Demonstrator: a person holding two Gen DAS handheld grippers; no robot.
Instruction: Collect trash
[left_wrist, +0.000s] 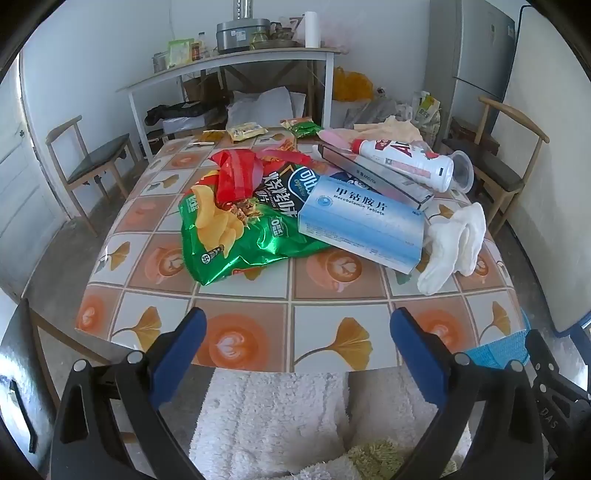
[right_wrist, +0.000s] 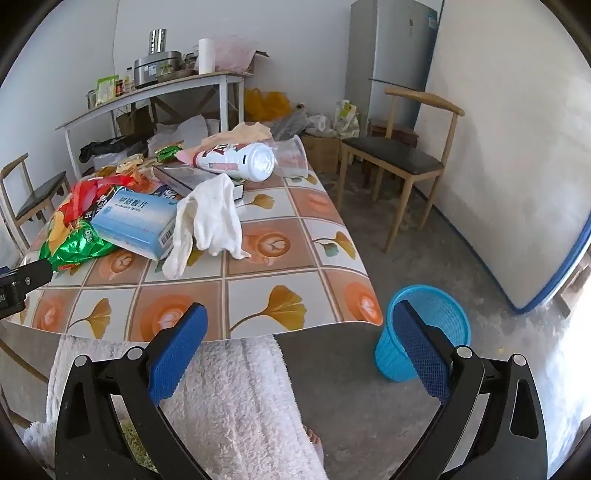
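Trash lies piled on the tiled table (left_wrist: 325, 325): a green chip bag (left_wrist: 236, 236), a red plastic bag (left_wrist: 240, 173), a blue tablet box (left_wrist: 362, 225), a white cloth (left_wrist: 454, 240), a white bottle (left_wrist: 406, 162), a clear cup (left_wrist: 463, 171) and a dark long box (left_wrist: 373, 177). My left gripper (left_wrist: 297, 350) is open and empty at the table's near edge. My right gripper (right_wrist: 301, 350) is open and empty, at the near right corner. A blue mesh bin (right_wrist: 424, 332) stands on the floor right of the table (right_wrist: 258, 295), behind my right finger.
Wooden chairs stand left (left_wrist: 92, 158) and right (right_wrist: 399, 158) of the table. A white shelf table (left_wrist: 229, 70) with kitchenware is at the back wall. A fridge (right_wrist: 391, 55) stands at the back right. Small snack wrappers (left_wrist: 247, 130) lie at the table's far edge.
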